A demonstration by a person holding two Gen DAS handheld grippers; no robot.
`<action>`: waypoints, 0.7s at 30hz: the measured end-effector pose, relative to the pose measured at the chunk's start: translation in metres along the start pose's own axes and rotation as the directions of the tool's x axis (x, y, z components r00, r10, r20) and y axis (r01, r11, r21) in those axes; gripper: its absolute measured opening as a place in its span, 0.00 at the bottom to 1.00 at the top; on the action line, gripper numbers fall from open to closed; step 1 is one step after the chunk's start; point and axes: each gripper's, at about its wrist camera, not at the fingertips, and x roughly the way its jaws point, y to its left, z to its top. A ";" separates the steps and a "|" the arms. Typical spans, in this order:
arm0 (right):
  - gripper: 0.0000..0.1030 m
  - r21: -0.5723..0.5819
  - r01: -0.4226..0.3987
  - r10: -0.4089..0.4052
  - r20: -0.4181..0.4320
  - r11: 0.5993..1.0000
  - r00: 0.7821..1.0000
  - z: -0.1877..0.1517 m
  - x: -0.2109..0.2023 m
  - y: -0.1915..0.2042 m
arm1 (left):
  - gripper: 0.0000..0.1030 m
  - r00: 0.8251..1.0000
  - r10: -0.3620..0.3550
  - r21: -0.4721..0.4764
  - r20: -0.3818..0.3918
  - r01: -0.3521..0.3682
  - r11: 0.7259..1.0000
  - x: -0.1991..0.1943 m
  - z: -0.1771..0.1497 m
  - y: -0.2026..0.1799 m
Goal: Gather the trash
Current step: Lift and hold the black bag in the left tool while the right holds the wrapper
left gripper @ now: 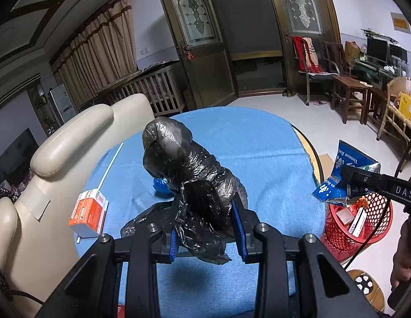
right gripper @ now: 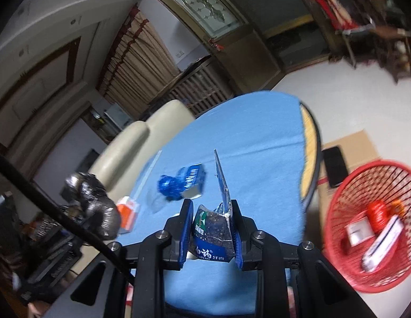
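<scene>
We see 2 grips: the left gripper (left gripper: 208, 228) clamps a black plastic bag (left gripper: 189, 175); the right gripper (right gripper: 211, 229) pinches a blue packet (right gripper: 214, 234) near the red basket (right gripper: 338, 212).

A home living room: cream sofa (left gripper: 73, 143), curtains (left gripper: 99, 53), wooden glazed doors (left gripper: 197, 39), chairs (left gripper: 348, 84).

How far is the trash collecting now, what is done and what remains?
Done: several items already lie in the red basket. In hand: the left tool grips a black plastic bag; the right tool grips a blue package. Left on the table: an orange box and a blue wrapper.
</scene>
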 end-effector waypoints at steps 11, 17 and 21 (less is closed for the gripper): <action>0.28 -0.074 0.066 -0.063 0.038 0.995 0.997 -0.004 -0.015 0.005 | 0.35 1.000 -0.017 0.036 -0.017 0.018 0.999 0.010 0.003 -0.012; 0.28 -0.083 0.083 -0.080 0.042 0.993 0.996 -0.005 -0.019 -0.003 | 0.35 0.999 -0.029 0.063 -0.023 0.030 0.998 0.014 0.005 -0.021; 0.28 -0.084 0.095 -0.091 0.046 0.992 0.995 -0.006 -0.021 -0.008 | 0.35 0.999 -0.037 0.088 -0.028 0.039 0.995 0.017 0.007 -0.032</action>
